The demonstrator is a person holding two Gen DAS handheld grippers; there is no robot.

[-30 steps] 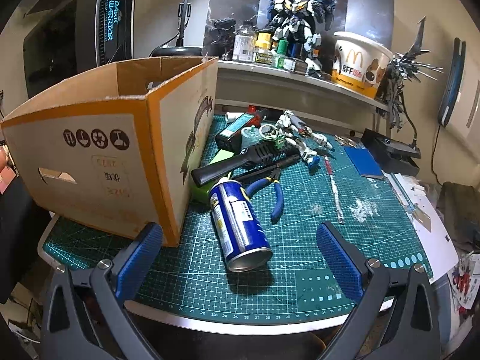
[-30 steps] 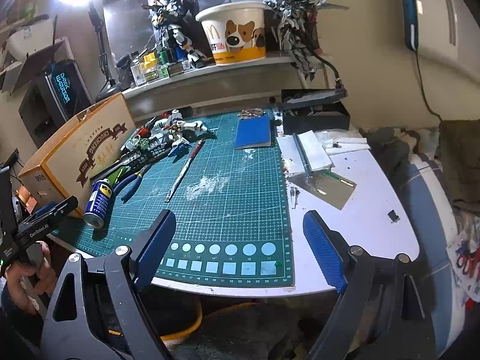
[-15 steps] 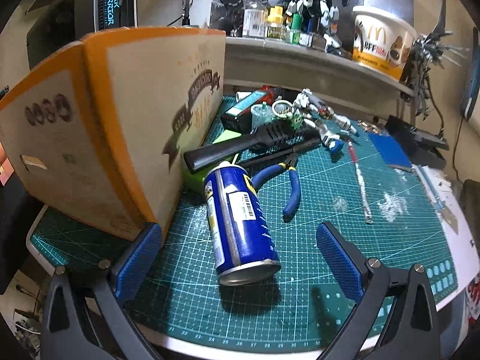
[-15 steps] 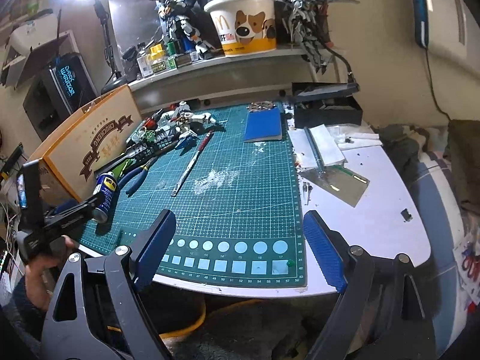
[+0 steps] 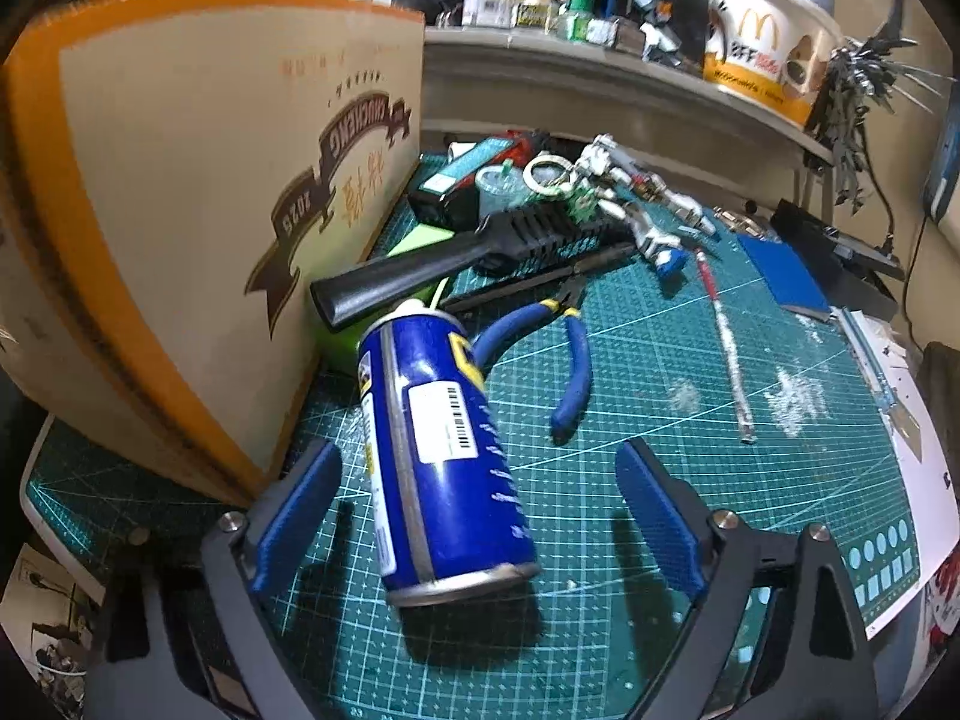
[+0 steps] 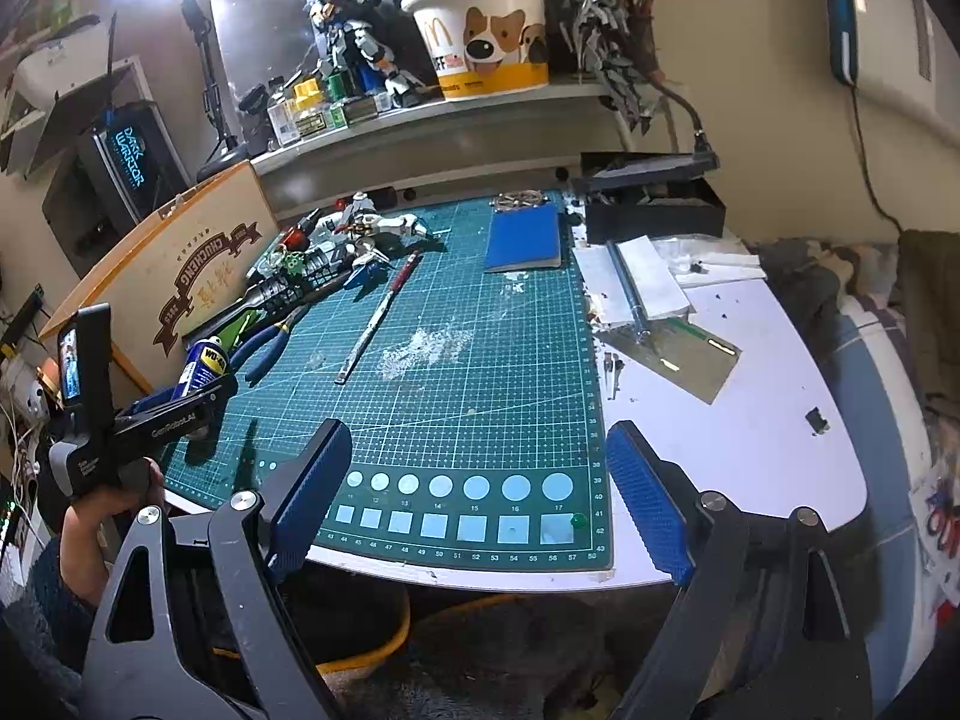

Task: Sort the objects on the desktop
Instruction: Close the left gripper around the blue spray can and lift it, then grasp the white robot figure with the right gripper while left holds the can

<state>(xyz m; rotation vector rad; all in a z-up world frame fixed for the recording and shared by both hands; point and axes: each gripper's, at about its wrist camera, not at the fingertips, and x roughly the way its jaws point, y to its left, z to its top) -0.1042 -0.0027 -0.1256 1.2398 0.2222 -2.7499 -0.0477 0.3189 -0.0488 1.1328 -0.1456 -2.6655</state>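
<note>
Blue spray can (image 5: 441, 456) lies beside the cardboard box (image 5: 198, 192), between the left gripper's (image 5: 480, 510) open jaws; only the right view shows the right gripper (image 6: 480, 492), jaws open, empty.

White table (image 6: 750, 438), green cutting mat (image 6: 480, 372)

This is a hobby workbench in a home, set up for building scale models. A green cutting mat (image 6: 456, 372) covers the desk and carries pliers (image 5: 564, 354), a spray can (image 5: 444, 450) and a part-built robot model (image 5: 630, 204). A shelf (image 6: 456, 114) behind holds finished robot figures (image 6: 366, 42), small paint bottles (image 6: 306, 102) and a paper bucket (image 6: 486, 36) (fast-food logo).
</note>
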